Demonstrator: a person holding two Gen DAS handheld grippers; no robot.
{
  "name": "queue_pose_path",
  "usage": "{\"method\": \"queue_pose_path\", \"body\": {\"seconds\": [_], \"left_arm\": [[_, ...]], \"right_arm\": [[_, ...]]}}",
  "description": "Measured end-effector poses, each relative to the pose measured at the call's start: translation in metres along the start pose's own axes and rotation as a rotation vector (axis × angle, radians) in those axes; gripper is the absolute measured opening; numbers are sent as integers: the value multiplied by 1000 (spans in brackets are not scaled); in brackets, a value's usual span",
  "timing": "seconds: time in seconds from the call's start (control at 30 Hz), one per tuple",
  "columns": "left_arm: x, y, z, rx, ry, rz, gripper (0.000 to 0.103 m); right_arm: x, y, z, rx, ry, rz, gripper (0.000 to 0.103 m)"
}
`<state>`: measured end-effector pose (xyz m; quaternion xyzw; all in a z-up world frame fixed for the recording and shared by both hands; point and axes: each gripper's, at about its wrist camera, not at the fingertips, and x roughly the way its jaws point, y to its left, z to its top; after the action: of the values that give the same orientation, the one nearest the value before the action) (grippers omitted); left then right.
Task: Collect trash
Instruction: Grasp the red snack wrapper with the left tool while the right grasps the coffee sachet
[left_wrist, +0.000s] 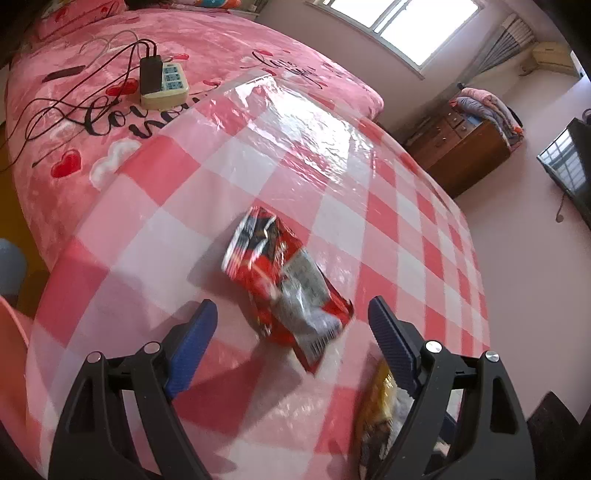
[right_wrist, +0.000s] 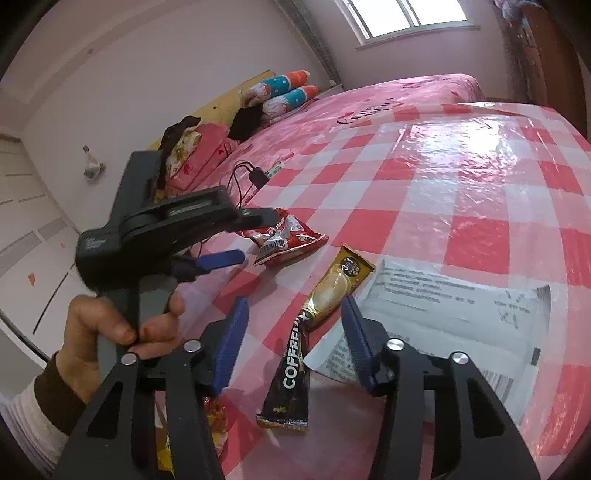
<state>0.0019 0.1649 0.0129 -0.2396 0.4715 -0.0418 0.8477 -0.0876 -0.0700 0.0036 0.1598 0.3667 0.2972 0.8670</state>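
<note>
The left gripper (left_wrist: 288, 317) gapes wide, empty, over a crumpled red foil wrapper (left_wrist: 284, 280) mid-table. The right gripper (right_wrist: 293, 321) stands half-open astride a black-and-gold coffee sachet (right_wrist: 295, 354), pads clear.

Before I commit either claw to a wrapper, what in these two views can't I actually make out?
- Yellow wrapper: left wrist view, mostly behind the left claw finger; print unreadable.
- Red wrapper: motion-blurred there, lettering illegible.
- Coffee sachet: right wrist view, between the right claw fingers; contact unclear.
- White mailer: near corner hidden by the right claw; print too small.
- Orange wrapper: mostly hidden under the right claw frame.
</note>
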Motion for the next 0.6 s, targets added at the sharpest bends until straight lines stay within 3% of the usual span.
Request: {"method": "queue_pose_path", "body": {"seconds": [0.33, 0.57, 0.6], "left_arm": [[24, -15, 12, 44, 5, 69, 83], [31, -29, 12, 107, -17, 182, 75], [32, -30, 12, 115, -20, 196, 69]], "right_arm": [[22, 4, -3, -17, 80, 8, 38], [27, 6, -7, -39, 106, -8, 38], [29, 8, -8, -46, 110, -13, 38]]}}
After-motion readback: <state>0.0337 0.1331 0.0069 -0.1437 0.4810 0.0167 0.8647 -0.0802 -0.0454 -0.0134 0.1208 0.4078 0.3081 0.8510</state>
